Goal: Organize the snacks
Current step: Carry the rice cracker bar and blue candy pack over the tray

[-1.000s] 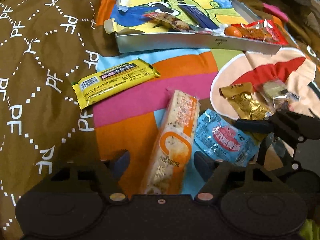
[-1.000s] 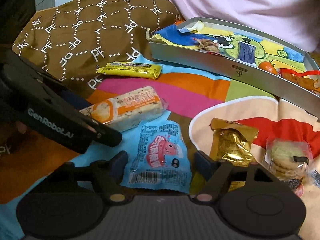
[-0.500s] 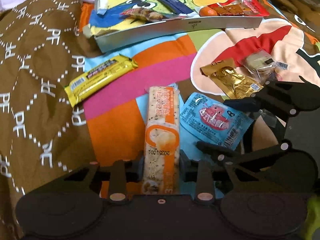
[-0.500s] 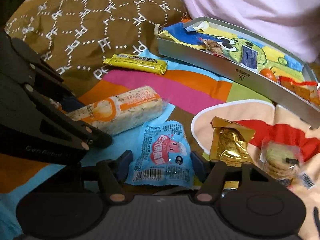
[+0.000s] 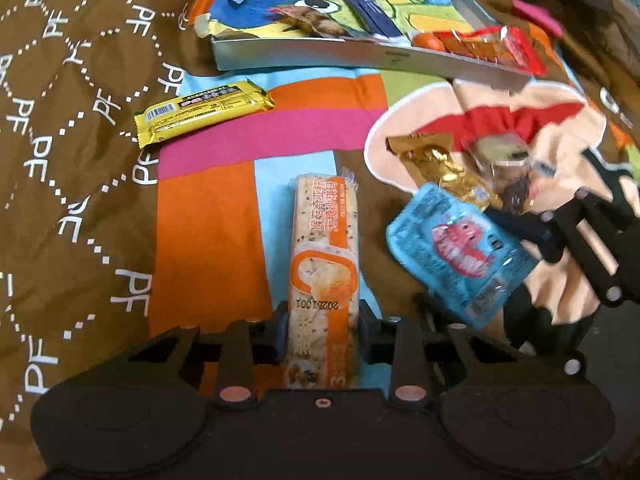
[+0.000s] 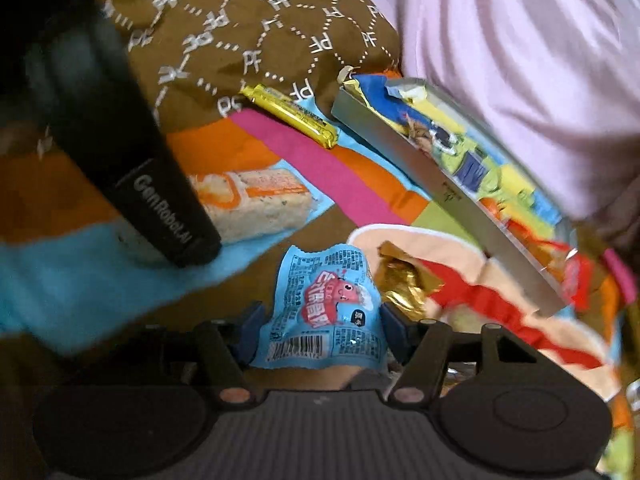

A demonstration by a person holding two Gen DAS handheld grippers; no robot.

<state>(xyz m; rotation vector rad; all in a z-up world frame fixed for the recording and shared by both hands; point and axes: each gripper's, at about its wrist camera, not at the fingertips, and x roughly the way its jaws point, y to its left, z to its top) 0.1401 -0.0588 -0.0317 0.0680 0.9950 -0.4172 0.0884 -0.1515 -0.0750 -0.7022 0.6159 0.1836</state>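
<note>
My left gripper [image 5: 322,328] is shut on the near end of an orange-and-white rice bar [image 5: 324,248], which points away toward the tray. The right gripper [image 6: 322,332] is shut on a blue packet [image 6: 324,316] with a pink cartoon, its pads pressing both sides. That blue packet [image 5: 460,256] also shows to the right of the bar in the left wrist view. A silver tray [image 5: 320,56] with a cartoon lining lies farther off and holds several snacks, among them a red packet [image 5: 492,48]. In the right wrist view the tray [image 6: 420,160] runs diagonally.
A yellow bar [image 5: 204,114] lies left of the tray on the colourful blanket. A gold packet [image 5: 444,172] and a clear cookie packet [image 5: 508,160] lie right of the rice bar. A brown patterned quilt [image 5: 60,160] covers the left side. Pink fabric [image 6: 520,60] rises behind the tray.
My left gripper closed on the rice bar, which now lines up with the fingers. The right gripper narrowed onto the blue packet and rolled, so its view tilted.
</note>
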